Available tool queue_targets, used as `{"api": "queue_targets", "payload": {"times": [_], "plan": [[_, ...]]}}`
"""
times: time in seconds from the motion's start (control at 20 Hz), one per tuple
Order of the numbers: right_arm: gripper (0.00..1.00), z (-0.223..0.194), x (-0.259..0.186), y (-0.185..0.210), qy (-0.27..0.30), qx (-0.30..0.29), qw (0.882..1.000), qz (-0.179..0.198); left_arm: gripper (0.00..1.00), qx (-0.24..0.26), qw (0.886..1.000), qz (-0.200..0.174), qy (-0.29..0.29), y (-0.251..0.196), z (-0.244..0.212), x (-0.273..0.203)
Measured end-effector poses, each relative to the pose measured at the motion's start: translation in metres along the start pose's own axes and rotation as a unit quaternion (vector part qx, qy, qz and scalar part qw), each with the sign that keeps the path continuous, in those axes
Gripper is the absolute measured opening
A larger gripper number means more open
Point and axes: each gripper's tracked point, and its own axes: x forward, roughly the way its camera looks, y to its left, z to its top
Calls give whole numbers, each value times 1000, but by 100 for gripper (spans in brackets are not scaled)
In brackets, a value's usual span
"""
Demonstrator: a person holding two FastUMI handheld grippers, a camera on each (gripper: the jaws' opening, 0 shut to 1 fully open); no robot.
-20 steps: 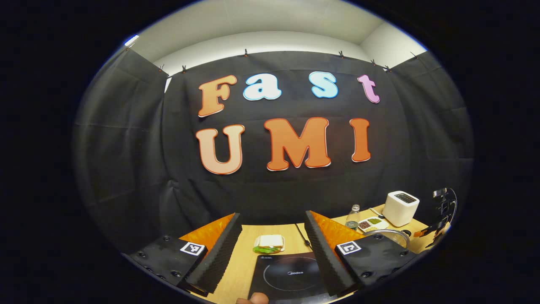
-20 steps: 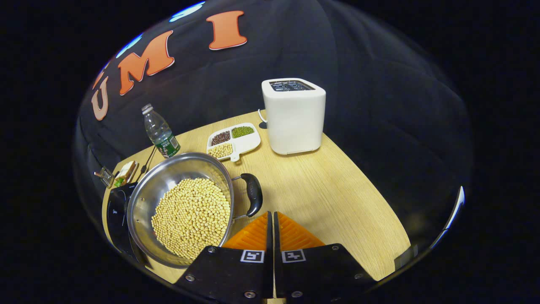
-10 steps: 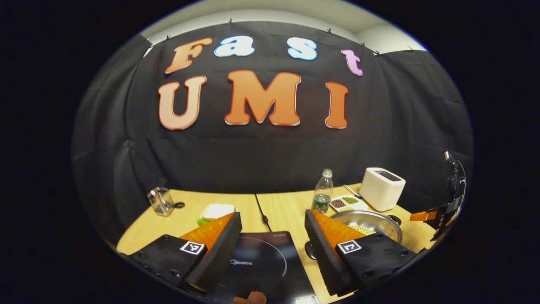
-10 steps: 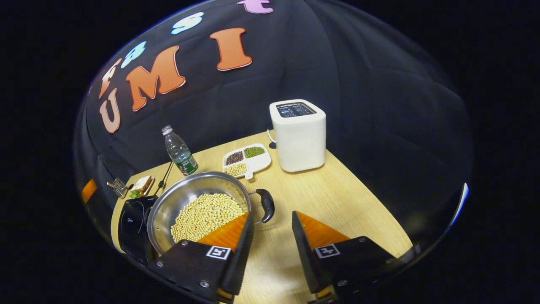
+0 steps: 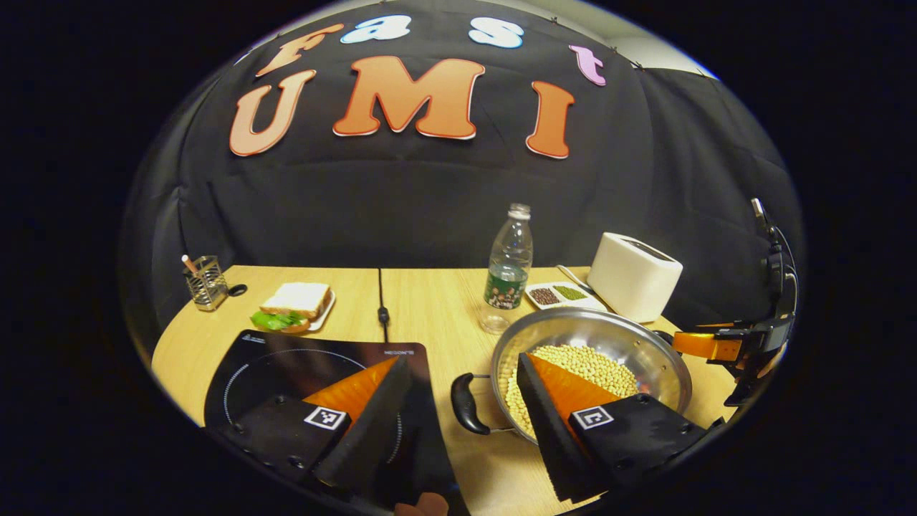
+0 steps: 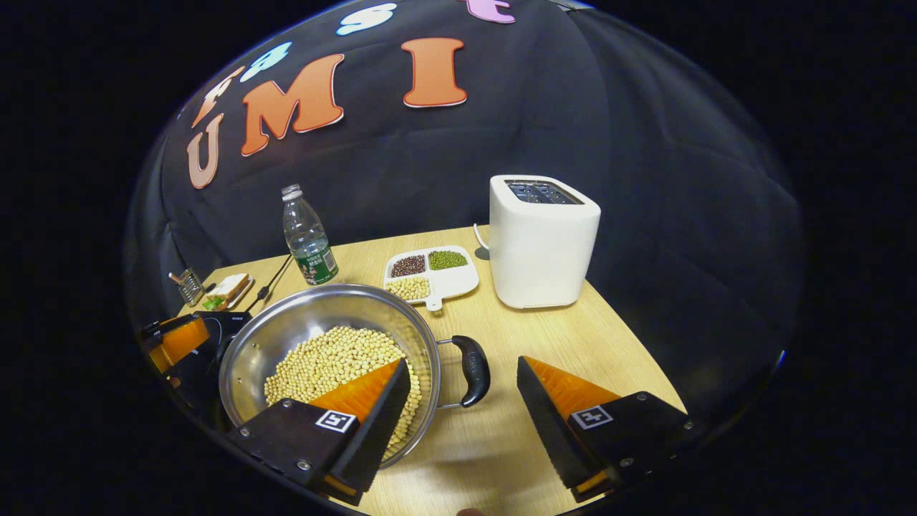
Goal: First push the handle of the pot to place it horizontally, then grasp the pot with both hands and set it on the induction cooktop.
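steel pot (image 6: 326, 344), bean-laden, likely heavy and slick; grip its two side handles (image 6: 473, 360); left tool (image 5: 458, 401) and right tool (image 6: 462, 398) both spread, empty.

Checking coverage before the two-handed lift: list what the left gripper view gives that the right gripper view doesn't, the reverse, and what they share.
Left gripper view offers: one black pot handle, framed between the open left gripper's fingers, and the induction cooktop's ring marking.
Right gripper view offers: the opposite handle, framed between the open right gripper's fingers.
Shared: the pot of soybeans, bottle, toaster, divided tray, sandwich.
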Motion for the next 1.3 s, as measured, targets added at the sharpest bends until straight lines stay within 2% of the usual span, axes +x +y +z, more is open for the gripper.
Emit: {"api": "queue_targets", "payload": {"times": [0.4,0.7,0.75,0.8,0.9,1.0,1.1,1.15,1.25,1.3], "plan": [[94,-11,30,0,21,6,1000,6,99,-10,998,1,68,-8,-39,39],[92,-27,47,5,54,21,998,23,99,-10,997,0,75,-12,-38,52],[89,-31,49,5,62,20,998,24,98,-16,997,0,81,-12,-39,52],[77,-34,47,8,70,26,997,34,97,-17,997,-2,79,-13,-39,54],[65,-37,52,10,78,44,995,37,96,-15,996,5,91,-9,-41,56],[57,-34,49,8,81,53,995,37,91,-9,994,20,105,-3,-45,58],[53,-36,49,8,82,63,994,36,70,-24,992,21,120,0,-45,62],[48,-36,46,8,81,65,994,34,62,-29,989,20,140,-1,-49,61],[48,-35,44,7,78,70,994,27,56,-24,987,23,155,-2,-49,57],[46,-33,41,7,80,77,993,25,58,-27,986,21,162,-3,-51,58]]}}
